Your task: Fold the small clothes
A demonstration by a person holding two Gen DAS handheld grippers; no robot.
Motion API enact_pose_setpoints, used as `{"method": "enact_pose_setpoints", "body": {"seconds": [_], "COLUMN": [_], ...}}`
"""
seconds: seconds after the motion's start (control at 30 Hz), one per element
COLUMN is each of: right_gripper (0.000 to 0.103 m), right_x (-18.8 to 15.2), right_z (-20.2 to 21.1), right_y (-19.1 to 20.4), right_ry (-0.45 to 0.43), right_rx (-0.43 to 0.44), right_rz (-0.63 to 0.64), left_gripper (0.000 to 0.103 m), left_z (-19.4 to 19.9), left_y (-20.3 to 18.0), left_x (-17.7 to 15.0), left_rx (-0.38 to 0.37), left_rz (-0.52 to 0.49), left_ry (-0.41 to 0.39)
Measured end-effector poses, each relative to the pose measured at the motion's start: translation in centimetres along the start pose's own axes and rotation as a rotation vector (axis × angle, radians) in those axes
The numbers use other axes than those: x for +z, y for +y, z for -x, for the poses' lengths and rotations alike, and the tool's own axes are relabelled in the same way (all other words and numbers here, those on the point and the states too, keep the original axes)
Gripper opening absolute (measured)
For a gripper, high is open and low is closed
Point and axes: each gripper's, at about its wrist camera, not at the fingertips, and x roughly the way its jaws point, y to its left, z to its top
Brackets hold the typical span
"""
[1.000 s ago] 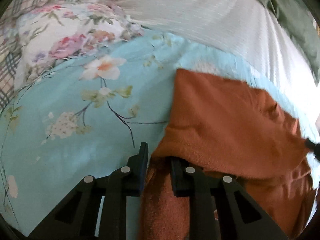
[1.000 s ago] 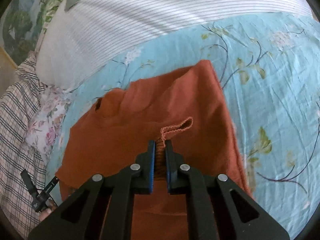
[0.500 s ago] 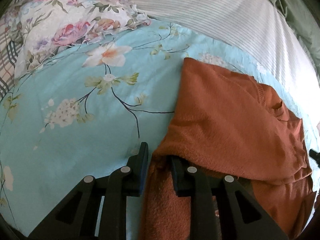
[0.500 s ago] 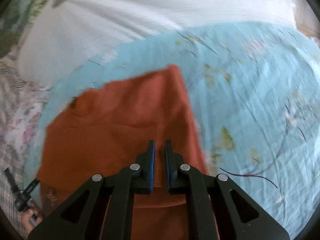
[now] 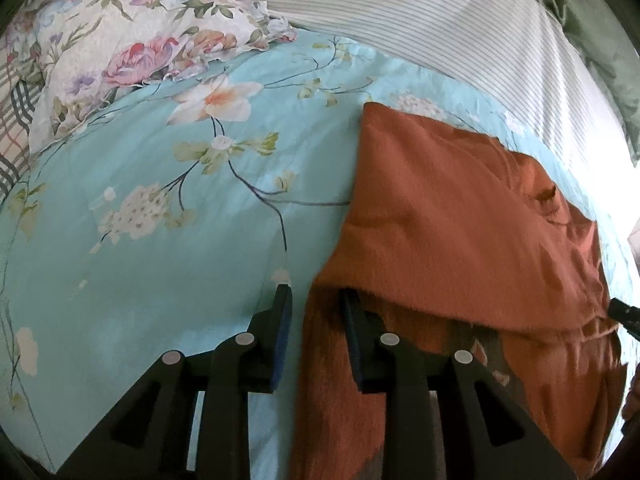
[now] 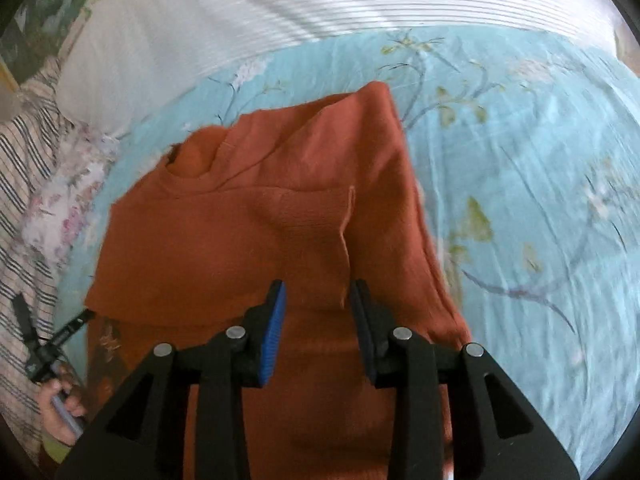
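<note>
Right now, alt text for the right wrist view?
The open right gripper hovers over a folded rust-orange knit top lying on a light blue floral bedsheet. A white striped pillow sits beyond it.

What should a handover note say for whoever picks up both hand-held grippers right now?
Left hand-held gripper: open, straddling the near left edge of the rust-orange garment, one finger tucked under a folded flap.
Right hand-held gripper: open above the garment, gripping nothing.
Garment lies on the blue floral bedspread, near the floral pillow and the striped white pillow.
Done: one layer is folded over the body, neckline visible.
Left: likely further folds and smoothing; the shape looks uneven.
</note>
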Motion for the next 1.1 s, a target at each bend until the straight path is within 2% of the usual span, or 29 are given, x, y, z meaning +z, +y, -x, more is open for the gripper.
{"method": "enact_pose_setpoints", "body": {"seconds": [0.1,0.2,0.37,0.5,0.53,0.6,0.63,0.8,0.83,0.9,0.93,1.0,1.1], "right_gripper": [0.035,0.035,0.035,0.036,0.038,0.056,0.059,0.059,0.058,0.037,0.031,0.009,0.008], "right_x": [-1.7,-4.9,-10.9,-14.6,-15.2,-16.1,-16.6,-18.5,-18.8,-19.1,-19.2,-19.0,-18.7], "right_z": [2.3,4.8,8.6,9.8,9.8,9.7,9.4,7.7,7.2,6.8,6.8,7.7,10.0], "right_y": [-0.5,0.1,2.4,4.5,5.1,6.0,6.6,7.6,7.6,7.2,7.0,6.0,3.9], "right_ry": [-0.018,-0.032,-0.058,-0.047,-0.043,-0.039,-0.038,-0.013,-0.003,0.012,0.012,0.009,0.01], "right_rx": [0.011,0.027,0.019,0.008,-0.003,-0.039,-0.057,-0.145,-0.179,-0.195,-0.199,-0.156,-0.019], "right_rz": [-0.015,-0.013,0.082,0.168,0.189,0.24,0.27,0.344,0.363,0.368,0.363,0.324,0.216], "left_gripper": [0.026,0.032,0.044,0.046,0.048,0.051,0.052,0.054,0.054,0.054,0.054,0.054,0.054], "left_z": [1.4,3.5,7.6,10.0,10.7,11.5,11.9,13.3,13.5,13.8,13.8,13.6,13.2], "left_y": [0.0,0.2,0.8,1.3,1.5,2.0,2.2,3.1,3.1,3.1,3.2,3.4,3.5], "left_x": [-1.3,-3.0,-6.9,-10.1,-11.1,-12.7,-13.6,-17.5,-18.0,-19.3,-19.6,-20.3,-20.8], "left_rx": [-0.025,-0.068,-0.106,-0.131,-0.14,-0.158,-0.165,-0.191,-0.196,-0.208,-0.212,-0.223,-0.235], "left_rz": [-0.011,-0.018,-0.039,-0.042,-0.038,-0.026,-0.019,-0.001,-0.003,-0.01,-0.009,0.006,0.016], "left_ry": [0.01,0.015,0.011,0.025,0.033,0.051,0.063,0.11,0.113,0.126,0.131,0.147,0.166]}}
